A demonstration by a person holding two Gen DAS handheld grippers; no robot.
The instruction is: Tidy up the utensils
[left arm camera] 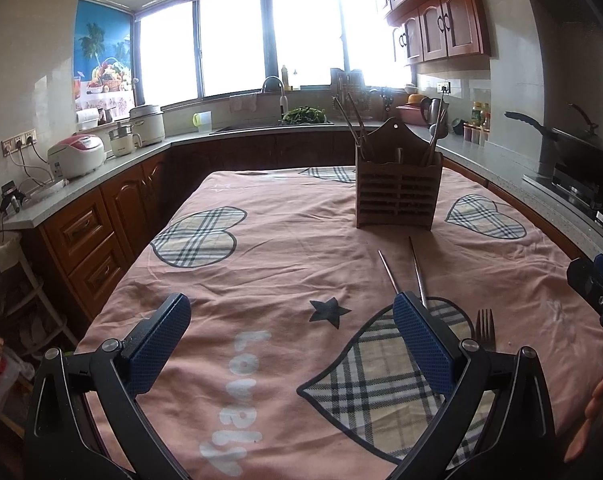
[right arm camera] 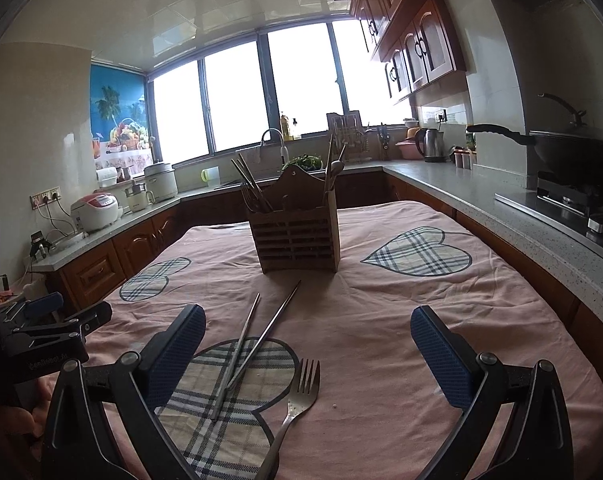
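Note:
A wooden utensil holder (left arm camera: 397, 196) (right arm camera: 295, 236) stands upright on the pink tablecloth, with chopsticks and a spoon in it. Two metal chopsticks (right arm camera: 257, 340) lie crossed on the cloth in front of it; their tips show in the left wrist view (left arm camera: 415, 270). A metal fork (right arm camera: 297, 396) (left arm camera: 485, 328) lies beside them, tines toward the holder. My left gripper (left arm camera: 291, 328) is open and empty, left of the chopsticks. My right gripper (right arm camera: 307, 336) is open and empty, with the fork and chopsticks lying between and below its fingers.
The tablecloth (left arm camera: 285, 248) has plaid hearts. Kitchen counters surround the table: rice cookers (left arm camera: 77, 154) at left, a sink (left arm camera: 273, 120) at the back, a wok on a stove (right arm camera: 573, 156) and a kettle (right arm camera: 431, 144) at right.

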